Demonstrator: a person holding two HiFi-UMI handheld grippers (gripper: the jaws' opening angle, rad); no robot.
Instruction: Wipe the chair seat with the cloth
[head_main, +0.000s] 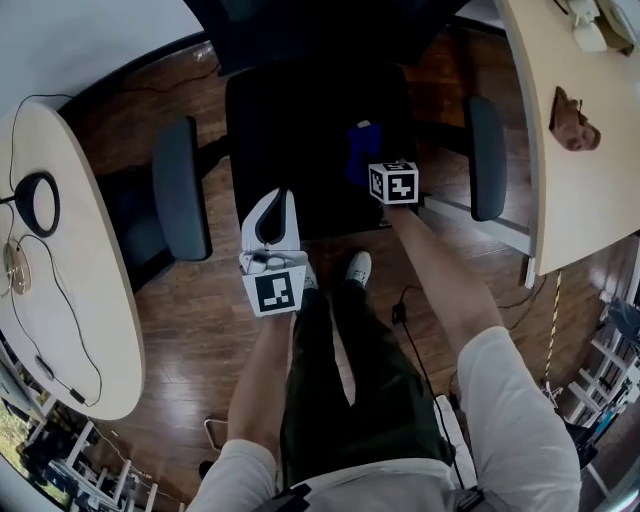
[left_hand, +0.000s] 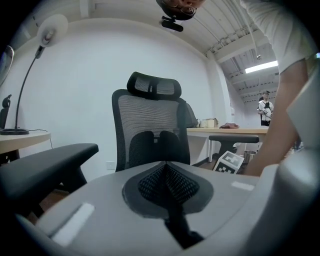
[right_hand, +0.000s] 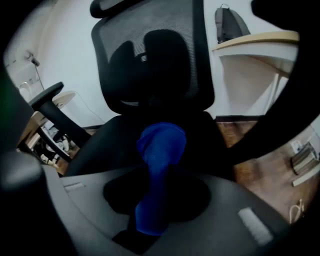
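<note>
From the head camera we look steeply down on the office chair from above its front edge, taking in both armrests. The camera on the left gripper sits low at the chair's front edge and faces level toward the backrest. The one on the right gripper hangs close over the seat, aimed at that same backrest. All three views share the chair. The left gripper view also catches the right gripper's marker cube.

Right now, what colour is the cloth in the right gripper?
Solid blue. The cloth shows best in the right gripper view, pinched between the jaws.
</note>
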